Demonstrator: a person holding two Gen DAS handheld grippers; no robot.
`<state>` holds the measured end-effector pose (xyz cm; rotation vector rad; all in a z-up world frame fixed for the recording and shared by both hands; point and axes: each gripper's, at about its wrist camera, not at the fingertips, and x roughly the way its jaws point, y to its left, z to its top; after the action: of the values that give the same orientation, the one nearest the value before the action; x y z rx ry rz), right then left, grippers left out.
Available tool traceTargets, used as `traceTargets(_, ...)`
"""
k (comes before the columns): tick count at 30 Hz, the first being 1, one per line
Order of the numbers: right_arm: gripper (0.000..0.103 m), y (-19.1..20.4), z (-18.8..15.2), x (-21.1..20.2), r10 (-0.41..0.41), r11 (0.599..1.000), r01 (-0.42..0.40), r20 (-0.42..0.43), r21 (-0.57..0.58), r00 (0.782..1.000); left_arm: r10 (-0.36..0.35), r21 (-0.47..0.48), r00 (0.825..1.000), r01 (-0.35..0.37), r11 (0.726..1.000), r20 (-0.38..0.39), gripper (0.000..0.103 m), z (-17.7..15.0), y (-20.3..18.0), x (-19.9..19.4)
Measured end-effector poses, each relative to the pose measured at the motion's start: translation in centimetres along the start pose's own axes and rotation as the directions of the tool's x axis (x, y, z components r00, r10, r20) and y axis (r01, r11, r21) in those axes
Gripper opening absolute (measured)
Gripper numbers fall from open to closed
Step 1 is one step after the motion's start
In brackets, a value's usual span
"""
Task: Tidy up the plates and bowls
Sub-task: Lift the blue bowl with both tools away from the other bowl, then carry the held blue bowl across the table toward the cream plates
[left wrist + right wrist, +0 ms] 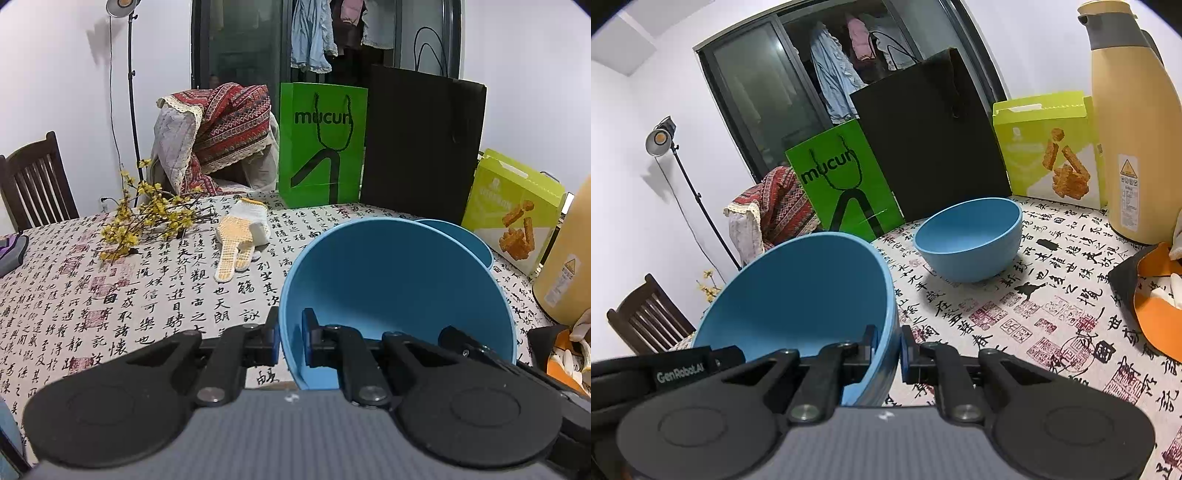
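Two tools (290,341) (888,349) pinching tilted blue bowl (399,295), second bowl (969,238) beyond

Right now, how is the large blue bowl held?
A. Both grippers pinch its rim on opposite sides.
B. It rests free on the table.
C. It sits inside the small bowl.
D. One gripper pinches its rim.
A: the left gripper and right gripper each clamp the rim of the large blue bowl.
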<state>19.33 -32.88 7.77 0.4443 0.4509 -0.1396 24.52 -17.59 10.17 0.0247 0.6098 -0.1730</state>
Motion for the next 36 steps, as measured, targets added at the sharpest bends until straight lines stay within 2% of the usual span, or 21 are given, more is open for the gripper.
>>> traceTargets(21,0.012,1.6,-1.1,-2.0,0.009,1.000,-0.009,0.018,-0.022,1.000,-0.018,-0.023,1.000,0.018,1.000,0.004,0.016,-0.9,2.1,-2.1)
traceTargets(36,0.012,3.5,-1.9,-3.4,0.025,0.998,-0.024,0.032,-0.050,0.999,-0.015,-0.046,0.999,0.017,0.999,0.049,0.016,-1.4,3.8,-4.0)
